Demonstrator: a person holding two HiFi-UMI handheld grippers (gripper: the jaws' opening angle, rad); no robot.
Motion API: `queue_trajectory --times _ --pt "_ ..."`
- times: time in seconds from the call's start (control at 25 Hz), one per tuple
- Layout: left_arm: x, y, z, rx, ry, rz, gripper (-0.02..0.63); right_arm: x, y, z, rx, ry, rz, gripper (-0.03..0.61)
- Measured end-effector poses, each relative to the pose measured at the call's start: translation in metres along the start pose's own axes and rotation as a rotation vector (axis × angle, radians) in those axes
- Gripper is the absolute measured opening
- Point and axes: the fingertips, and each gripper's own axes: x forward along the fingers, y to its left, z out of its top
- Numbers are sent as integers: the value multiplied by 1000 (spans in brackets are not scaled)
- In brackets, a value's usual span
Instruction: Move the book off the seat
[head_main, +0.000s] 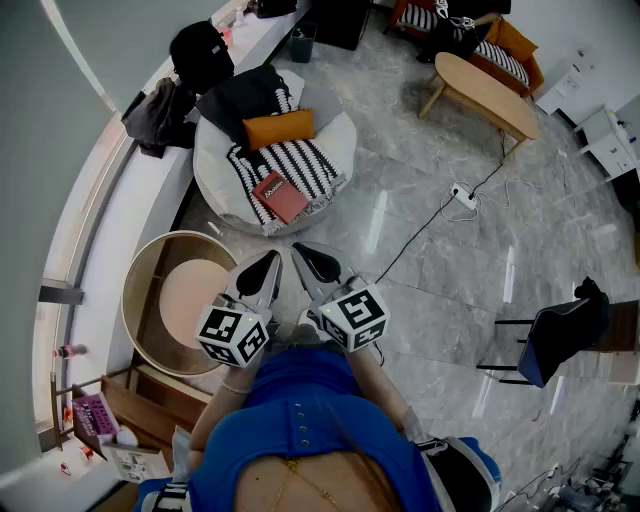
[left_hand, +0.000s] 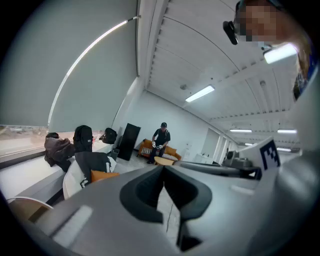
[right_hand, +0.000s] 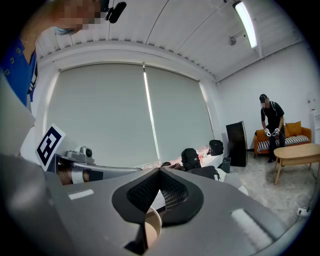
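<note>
Left gripper (head_main: 264, 270) and right gripper (head_main: 316, 264) are held side by side near the person, each with jaws closed on nothing. Beyond them, the red book (head_main: 280, 196) lies on the striped blanket (head_main: 303, 163) over the white seat (head_main: 338, 135).

Bare marble floor (head_main: 400, 190) lies open toward the beanbag seat (head_main: 338, 132) at twelve o'clock. A round wooden tub (head_main: 145, 265) crowds ten o'clock, and a power cable (head_main: 420, 237) trails across at two o'clock.

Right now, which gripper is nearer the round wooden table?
Left. The left gripper, shut, sits just beside the rim of the round wooden table; the right gripper, also shut, is on the left one's far side, farther away.
</note>
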Motion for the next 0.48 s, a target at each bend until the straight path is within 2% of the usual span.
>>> queue_trajectory --times 0.48 --pt "11 -10 -4 -20 -3 12 0 -9 -15 4 52 -39 35 0"
